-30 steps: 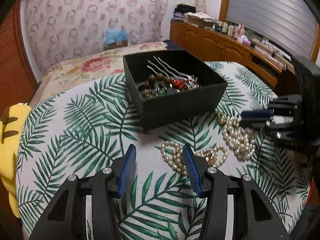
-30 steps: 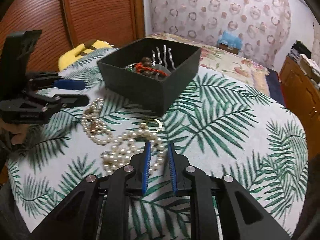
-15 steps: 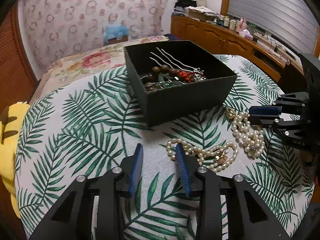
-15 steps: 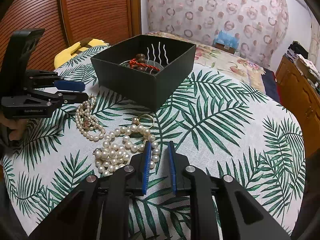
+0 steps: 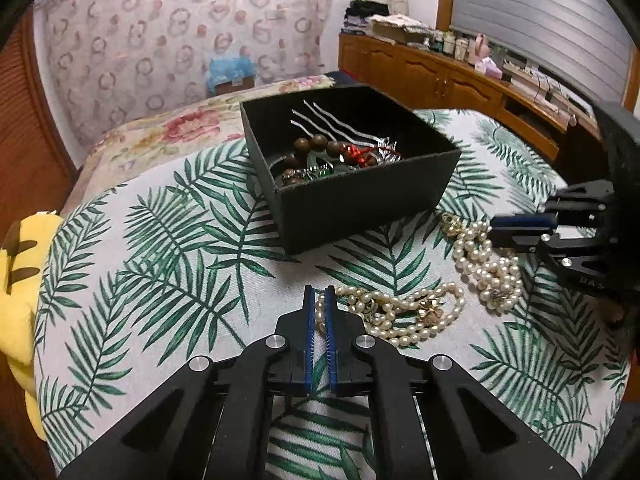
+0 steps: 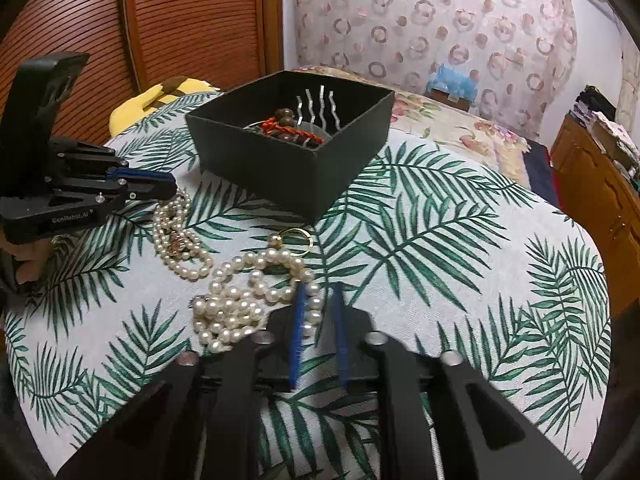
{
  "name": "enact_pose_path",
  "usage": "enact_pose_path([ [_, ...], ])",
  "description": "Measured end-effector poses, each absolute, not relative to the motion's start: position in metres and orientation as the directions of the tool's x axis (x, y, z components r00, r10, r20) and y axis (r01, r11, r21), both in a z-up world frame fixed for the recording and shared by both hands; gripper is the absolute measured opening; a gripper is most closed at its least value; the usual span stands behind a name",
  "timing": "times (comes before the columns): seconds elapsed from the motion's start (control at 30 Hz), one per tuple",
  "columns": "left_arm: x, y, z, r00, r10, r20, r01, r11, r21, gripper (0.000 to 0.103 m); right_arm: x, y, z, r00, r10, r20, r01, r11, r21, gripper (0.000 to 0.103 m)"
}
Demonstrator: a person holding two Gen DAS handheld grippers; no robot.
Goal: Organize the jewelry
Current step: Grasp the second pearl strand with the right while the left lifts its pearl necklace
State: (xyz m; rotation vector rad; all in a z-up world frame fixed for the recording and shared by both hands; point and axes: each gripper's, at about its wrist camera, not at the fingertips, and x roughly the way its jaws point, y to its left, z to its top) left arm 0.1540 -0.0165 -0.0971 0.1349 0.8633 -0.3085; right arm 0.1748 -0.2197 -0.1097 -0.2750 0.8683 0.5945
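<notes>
A black open box (image 5: pixel 360 196) (image 6: pixel 320 168) on the leaf-print table holds wooden beads, red cord and wavy silver hairpins. Two pearl necklaces lie in front of it. My left gripper (image 5: pixel 319 298) (image 6: pixel 172 188) is nearly closed, with its tips at the left end of the smaller pearl necklace (image 5: pixel 400 316) (image 6: pixel 180 240); a pearl shows in the narrow gap. My right gripper (image 6: pixel 320 292) (image 5: pixel 494 230) is slightly open over the end of the larger pearl necklace (image 6: pixel 248 300) (image 5: pixel 488 268). A gold ring (image 6: pixel 294 238) (image 5: pixel 452 224) lies by the box.
A yellow plush (image 5: pixel 20 280) lies at the table's left edge. A floral bed (image 5: pixel 160 136) is behind the table. A wooden sideboard (image 5: pixel 460 84) with clutter runs along the right wall. A wooden slatted door (image 6: pixel 160 40) stands behind the left gripper.
My left gripper's jaws have closed from wide open to a narrow gap and moved onto the end of the smaller pearl necklace. My right gripper has advanced over the larger necklace.
</notes>
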Motion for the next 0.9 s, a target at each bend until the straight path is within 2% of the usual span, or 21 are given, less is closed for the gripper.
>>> enact_pose_path([
  [0.27, 0.123, -0.009, -0.064, 0.678, -0.23, -0.698, 0.3, 0.954, -0.023, 0.004, 0.152, -0.222, -0.099, 0.509, 0.397, -0.764, -0.594, 0.804, 0.023, 0.008],
  [0.9, 0.075, -0.02, 0.002, 0.786, -0.245, -0.568, 0.298, 0.954, 0.002, 0.004, 0.108, -0.226, 0.001, 0.655, 0.473, -0.589, -0.602, 0.798, -0.029, 0.008],
])
